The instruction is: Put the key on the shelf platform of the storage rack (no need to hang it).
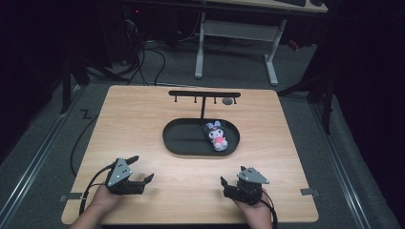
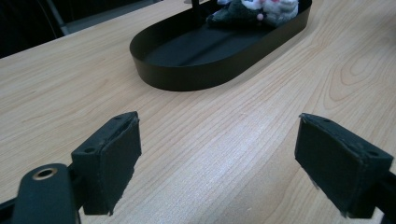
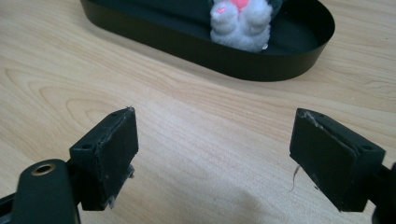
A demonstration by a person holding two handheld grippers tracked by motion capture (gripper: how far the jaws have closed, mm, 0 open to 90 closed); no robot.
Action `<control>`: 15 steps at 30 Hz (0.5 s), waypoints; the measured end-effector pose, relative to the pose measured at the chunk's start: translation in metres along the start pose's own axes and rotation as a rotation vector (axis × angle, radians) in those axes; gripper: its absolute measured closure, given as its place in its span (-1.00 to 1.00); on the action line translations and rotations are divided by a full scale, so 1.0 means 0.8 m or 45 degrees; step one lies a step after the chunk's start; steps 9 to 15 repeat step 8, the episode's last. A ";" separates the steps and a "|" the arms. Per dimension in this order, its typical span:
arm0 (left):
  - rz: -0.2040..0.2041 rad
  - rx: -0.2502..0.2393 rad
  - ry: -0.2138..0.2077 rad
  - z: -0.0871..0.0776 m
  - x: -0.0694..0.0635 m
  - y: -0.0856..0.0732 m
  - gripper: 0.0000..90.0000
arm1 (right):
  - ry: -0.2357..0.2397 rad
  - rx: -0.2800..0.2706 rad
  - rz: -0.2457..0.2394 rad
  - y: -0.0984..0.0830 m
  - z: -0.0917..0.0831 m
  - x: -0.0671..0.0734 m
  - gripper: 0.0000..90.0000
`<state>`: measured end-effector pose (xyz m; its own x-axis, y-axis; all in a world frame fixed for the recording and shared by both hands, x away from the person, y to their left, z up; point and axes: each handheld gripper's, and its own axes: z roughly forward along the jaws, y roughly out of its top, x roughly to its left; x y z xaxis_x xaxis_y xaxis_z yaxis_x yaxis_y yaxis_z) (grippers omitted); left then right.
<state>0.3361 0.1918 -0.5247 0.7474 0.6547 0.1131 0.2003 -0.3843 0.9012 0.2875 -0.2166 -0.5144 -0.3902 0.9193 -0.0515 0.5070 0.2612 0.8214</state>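
A black oval tray [image 1: 179, 136] lies at the middle of the wooden table. A small plush toy [image 1: 217, 135], white and dark grey with pink on it, lies in the tray's right half. From the tray's back rises a black T-shaped stand [image 1: 204, 94] with small hooks under its bar. My left gripper [image 1: 143, 168] rests low at the front left, open and holding nothing. At the front right my right gripper [image 1: 232, 175] is open too. The left gripper view has the left gripper [image 2: 217, 154] facing the tray [image 2: 187, 79] and plush toy [image 2: 261, 7]. The right gripper [image 3: 215, 149] faces the plush toy [image 3: 240, 25] over the tray wall [image 3: 261, 70].
A small grey round object [image 1: 228, 101] sits by the right end of the stand's bar. Bare wood stretches between the grippers and the tray. Beyond the table stands a white-legged desk [image 1: 270, 52], with cables [image 1: 143, 62] on the grey floor.
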 end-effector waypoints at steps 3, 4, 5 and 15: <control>0.004 0.004 0.001 0.000 0.000 0.000 -0.66 | -0.004 0.003 -0.009 0.000 0.002 0.000 -0.66; 0.005 0.004 0.001 0.000 -0.001 0.000 -0.66 | -0.003 0.008 -0.009 0.000 0.003 0.000 -0.66; 0.005 0.004 0.001 0.000 -0.001 0.000 -0.66 | -0.003 0.008 -0.009 0.000 0.003 0.000 -0.66; 0.002 0.004 0.002 0.000 0.000 0.000 -0.66 | 0.001 0.007 -0.007 -0.001 0.003 -0.001 -0.66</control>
